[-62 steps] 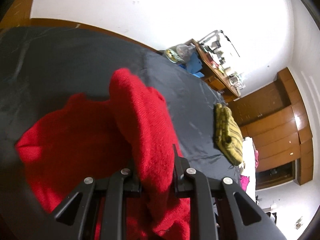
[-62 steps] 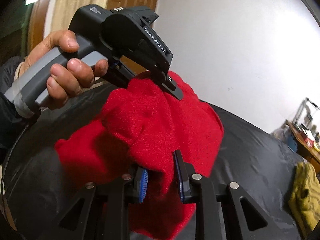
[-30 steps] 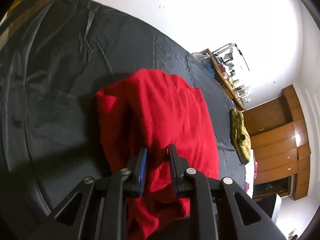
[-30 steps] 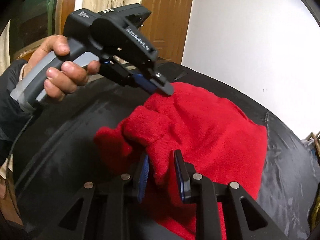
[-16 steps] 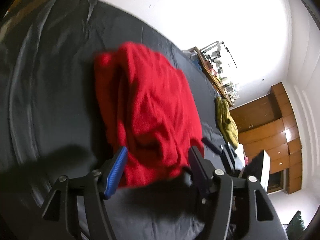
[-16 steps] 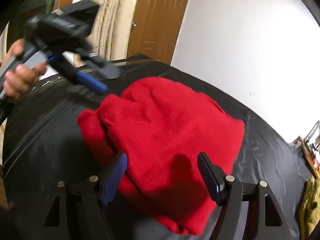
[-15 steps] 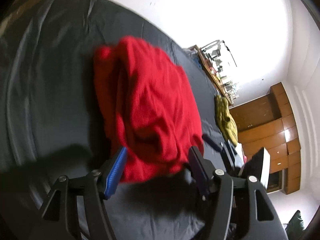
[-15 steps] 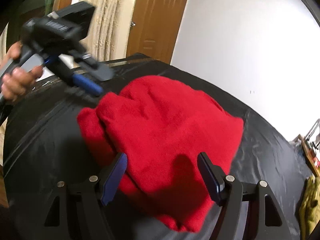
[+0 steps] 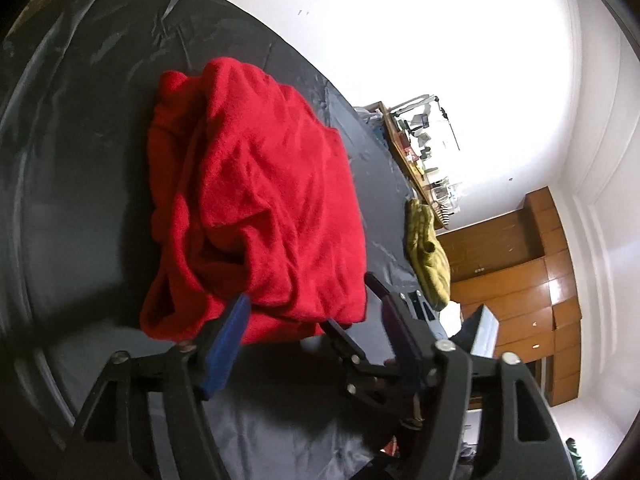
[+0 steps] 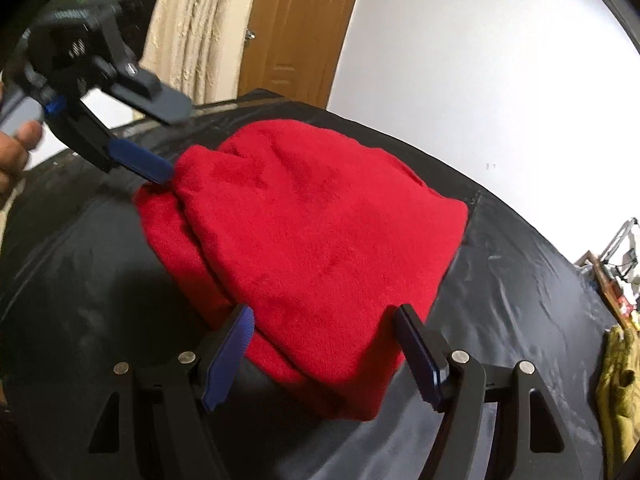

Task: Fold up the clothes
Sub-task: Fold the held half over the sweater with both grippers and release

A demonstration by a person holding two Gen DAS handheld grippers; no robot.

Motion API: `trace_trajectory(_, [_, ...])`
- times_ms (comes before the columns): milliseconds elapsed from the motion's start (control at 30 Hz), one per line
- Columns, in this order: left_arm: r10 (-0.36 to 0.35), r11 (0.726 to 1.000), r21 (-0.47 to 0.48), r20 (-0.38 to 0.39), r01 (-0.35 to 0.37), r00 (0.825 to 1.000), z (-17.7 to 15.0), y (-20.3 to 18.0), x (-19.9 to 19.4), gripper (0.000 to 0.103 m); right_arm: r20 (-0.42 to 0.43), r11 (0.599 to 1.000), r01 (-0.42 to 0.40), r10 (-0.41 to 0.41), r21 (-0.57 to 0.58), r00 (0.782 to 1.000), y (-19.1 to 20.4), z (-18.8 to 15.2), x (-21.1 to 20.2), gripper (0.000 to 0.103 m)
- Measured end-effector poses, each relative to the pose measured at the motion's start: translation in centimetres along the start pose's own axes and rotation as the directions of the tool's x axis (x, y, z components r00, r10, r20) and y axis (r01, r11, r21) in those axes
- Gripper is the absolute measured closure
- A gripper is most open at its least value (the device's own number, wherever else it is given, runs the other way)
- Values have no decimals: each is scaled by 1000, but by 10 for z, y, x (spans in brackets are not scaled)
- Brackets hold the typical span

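A red knitted garment (image 9: 256, 208) lies folded in a thick bundle on the black table cover (image 9: 80, 160); it also shows in the right wrist view (image 10: 320, 240). My left gripper (image 9: 312, 304) is open, its jaws just off the bundle's near edge, holding nothing. My right gripper (image 10: 324, 320) is open at the bundle's other edge, empty. The left gripper also shows in the right wrist view (image 10: 168, 140), open beside the bundle's far left corner. Part of the right gripper shows behind my left fingers in the left wrist view.
An olive-yellow garment (image 9: 426, 252) lies folded further along the table, also at the right edge of the right wrist view (image 10: 618, 384). A cluttered wooden side table (image 9: 416, 152) and wooden cabinets (image 9: 532, 280) stand beyond. A door (image 10: 296, 28) and a curtain are behind.
Both grippers were shut on the red garment and carried it down onto the table. They have since opened and let go, and have drawn back slightly from the bundle.
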State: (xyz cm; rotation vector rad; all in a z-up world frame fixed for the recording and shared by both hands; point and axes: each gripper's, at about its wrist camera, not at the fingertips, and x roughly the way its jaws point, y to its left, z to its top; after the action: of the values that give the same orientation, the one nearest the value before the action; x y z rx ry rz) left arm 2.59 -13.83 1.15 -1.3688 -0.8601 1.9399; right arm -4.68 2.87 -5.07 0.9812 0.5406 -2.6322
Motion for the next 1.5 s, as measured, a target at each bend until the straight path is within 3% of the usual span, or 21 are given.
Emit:
trace_trajectory(267, [-20, 991, -133, -2, 19, 1000, -4, 25, 16, 25, -29, 998, 13, -11, 67, 1000, -18, -4, 5, 29])
trace_trajectory(467, [-2, 963, -270, 73, 22, 997, -4, 42, 29, 26, -31, 997, 16, -14, 74, 999, -22, -4, 5, 29])
trace_trajectory(533, [8, 956, -292, 95, 20, 995, -4, 44, 31, 35, -32, 997, 19, -17, 74, 999, -22, -4, 4, 29])
trace_trajectory(600, [22, 955, -297, 108, 11, 994, -4, 44, 34, 67, -34, 997, 24, -22, 71, 999, -22, -4, 3, 29])
trace_trajectory(667, [31, 953, -304, 110, 4, 993, -3, 45, 40, 89, -32, 997, 33, -31, 66, 999, -21, -3, 3, 29])
trace_trajectory(700, [33, 949, -314, 118, 6, 992, -4, 47, 41, 91, -31, 997, 36, -34, 63, 999, -21, -2, 3, 29])
trace_trajectory(867, [26, 941, -334, 223, 52, 974, -7, 55, 12, 94, -35, 997, 58, -57, 43, 998, -18, -1, 5, 29])
trace_trajectory(967, [48, 952, -305, 263, 35, 964, -13, 58, -13, 95, -67, 996, 78, -75, 33, 995, -22, -3, 10, 29])
trace_trajectory(1133, [102, 949, -314, 206, -33, 973, -30, 78, -13, 95, -105, 998, 57, -55, 15, 993, -22, -5, 17, 27])
trace_trajectory(1233, [81, 956, -293, 166, -29, 983, -34, 86, 0, 93, -124, 997, 71, -71, -8, 990, -22, -5, 15, 27])
trace_trajectory(1367, [114, 980, -181, 156, -85, 981, -32, 66, 5, 88, -149, 996, 89, -92, -27, 985, -25, -8, 10, 27])
trace_trajectory(1500, [145, 982, -146, 155, -122, 977, -32, 61, 6, 87, -82, 999, 18, -15, 35, 997, -31, -3, -10, 27])
